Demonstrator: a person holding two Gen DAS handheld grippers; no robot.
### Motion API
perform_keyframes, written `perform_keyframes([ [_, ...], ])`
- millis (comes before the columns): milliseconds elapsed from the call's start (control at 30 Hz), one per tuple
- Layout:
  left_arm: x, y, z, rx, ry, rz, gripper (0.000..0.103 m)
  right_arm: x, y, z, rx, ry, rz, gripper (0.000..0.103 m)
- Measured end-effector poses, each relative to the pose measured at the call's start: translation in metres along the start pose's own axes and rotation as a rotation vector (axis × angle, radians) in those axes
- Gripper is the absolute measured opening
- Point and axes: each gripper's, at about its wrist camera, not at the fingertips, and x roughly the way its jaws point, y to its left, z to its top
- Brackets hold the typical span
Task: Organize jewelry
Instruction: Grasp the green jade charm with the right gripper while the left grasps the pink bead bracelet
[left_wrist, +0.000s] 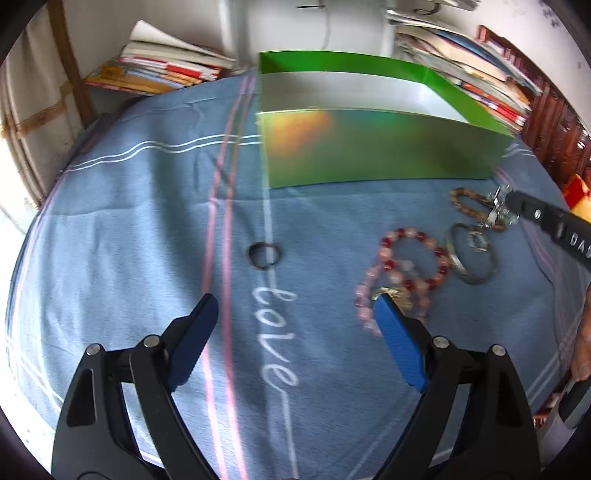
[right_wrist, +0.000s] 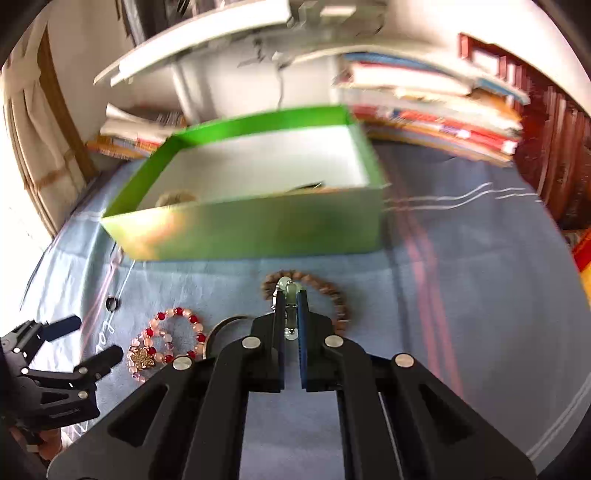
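Right gripper (right_wrist: 291, 314) clenched on a pale green bead piece with a silver chain (right_wrist: 289, 291), lifted just above the brown bead bracelet (right_wrist: 325, 291) near the green box (right_wrist: 258, 229). Left gripper (left_wrist: 295, 317) spread wide, grasping nothing, hovering over the blue cloth (left_wrist: 147, 221). Dark ring (left_wrist: 265, 254) lying alone mid-cloth; pink and red bead bracelets (left_wrist: 410, 269) touching a silver bangle (left_wrist: 471, 258), closer to the cloth's right edge. Something tan inside the box, unclear.

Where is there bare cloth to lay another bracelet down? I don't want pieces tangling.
Free: the blue cloth left of the small dark ring, and right of the wooden bead bracelet. Crowded: in front of the green box, around the pink-and-red bead bracelet and silver bangle.
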Motion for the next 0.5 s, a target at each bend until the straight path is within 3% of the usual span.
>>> perform_keyframes([
  [167, -0.004, -0.02, -0.004, 0.061, -0.002, -0.062, 0.084, -0.024, -0.02, -0.005, 0.033, -0.037, -0.051, 0.006],
  [500, 0.006, -0.028, -0.006, 0.067, 0.037, -0.078, 0.064, 0.001, -0.043, -0.028, 0.091, 0.055, -0.09, 0.006],
])
